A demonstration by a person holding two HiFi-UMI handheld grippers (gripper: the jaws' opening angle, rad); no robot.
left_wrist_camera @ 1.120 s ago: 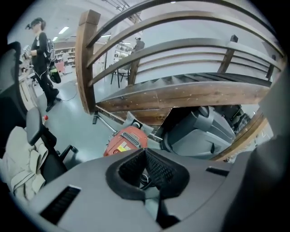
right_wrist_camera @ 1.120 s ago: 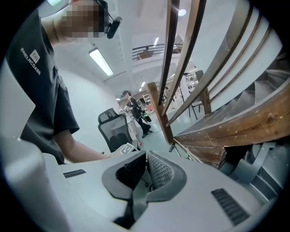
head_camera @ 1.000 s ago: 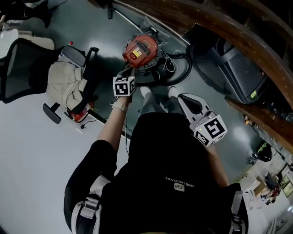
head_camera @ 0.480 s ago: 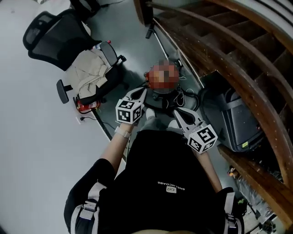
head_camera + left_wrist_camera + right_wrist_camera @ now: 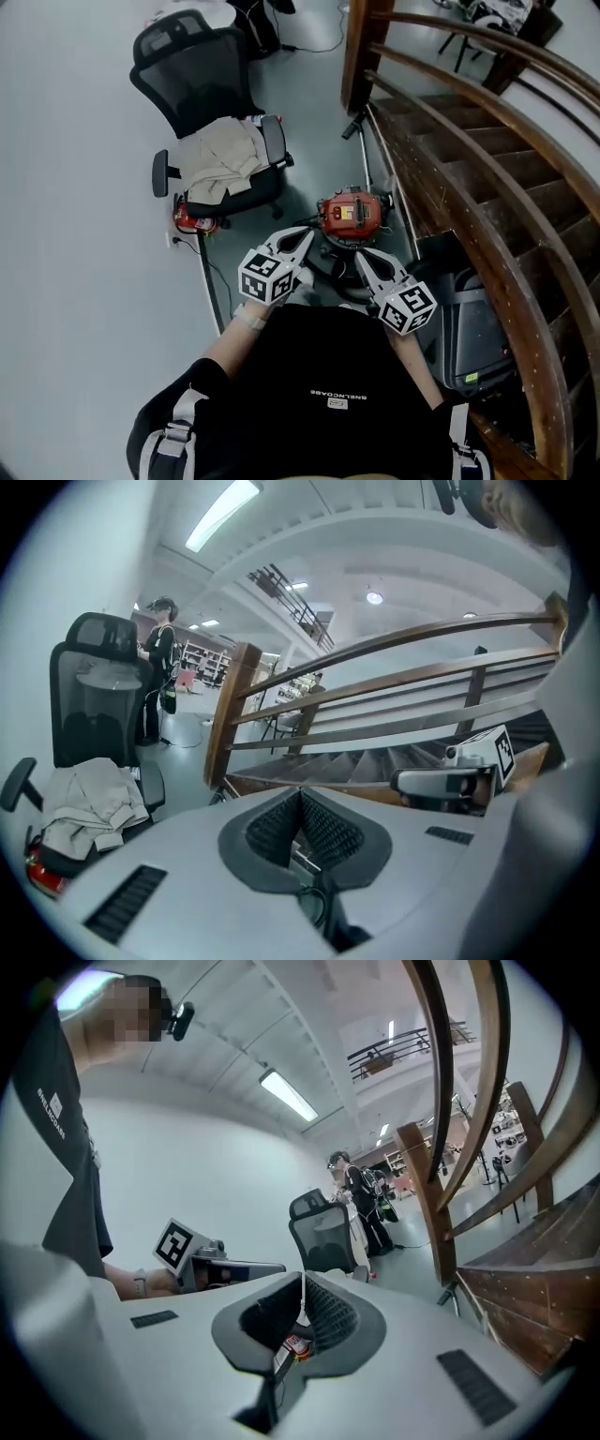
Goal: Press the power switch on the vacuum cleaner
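Both jaw pairs, on my left gripper [image 5: 302, 234] and right gripper [image 5: 364, 258], are pressed together and empty, with the vacuum [image 5: 352, 212] below, ahead of and between the tips, so I should lower one closed tip squarely onto its switch.

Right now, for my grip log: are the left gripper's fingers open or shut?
Shut: on the left gripper, the ribbed fingers meet at their tips, nothing between them.
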